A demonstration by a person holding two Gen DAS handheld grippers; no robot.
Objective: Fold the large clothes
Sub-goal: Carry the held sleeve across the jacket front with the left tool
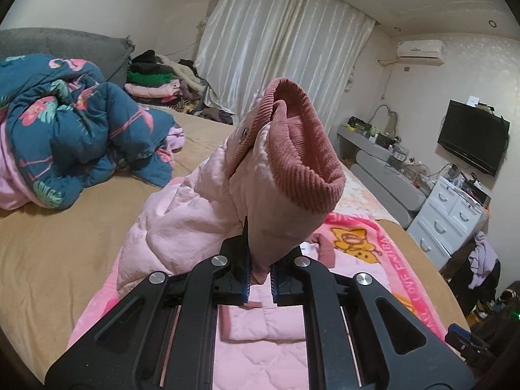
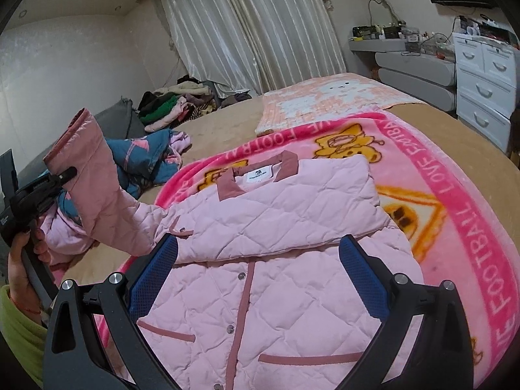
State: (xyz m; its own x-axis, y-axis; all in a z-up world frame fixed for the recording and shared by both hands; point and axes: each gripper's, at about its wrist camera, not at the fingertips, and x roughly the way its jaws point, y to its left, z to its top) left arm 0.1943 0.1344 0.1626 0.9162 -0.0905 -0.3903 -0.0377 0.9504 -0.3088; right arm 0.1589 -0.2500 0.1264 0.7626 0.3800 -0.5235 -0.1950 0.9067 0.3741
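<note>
A pink quilted jacket point(image 2: 260, 292) lies front up on a pink cartoon blanket point(image 2: 455, 221), one sleeve folded across its chest. My left gripper point(image 1: 260, 276) is shut on the other sleeve point(image 1: 260, 195) near its dusty-rose corduroy cuff point(image 1: 302, 149) and holds it raised above the bed. That gripper also shows in the right wrist view point(image 2: 61, 175), with the lifted sleeve point(image 2: 97, 188) standing up at the left. My right gripper point(image 2: 256, 279) is open and empty, its blue pads point(image 2: 364, 276) spread just above the jacket's middle.
A teal flamingo-print quilt point(image 1: 65, 136) is bunched on the tan bed point(image 1: 48, 260) at the left. A stack of folded clothes point(image 1: 152, 81) sits at the far side by the curtain. White drawers point(image 1: 448, 214) and a wall television point(image 1: 474, 139) stand to the right.
</note>
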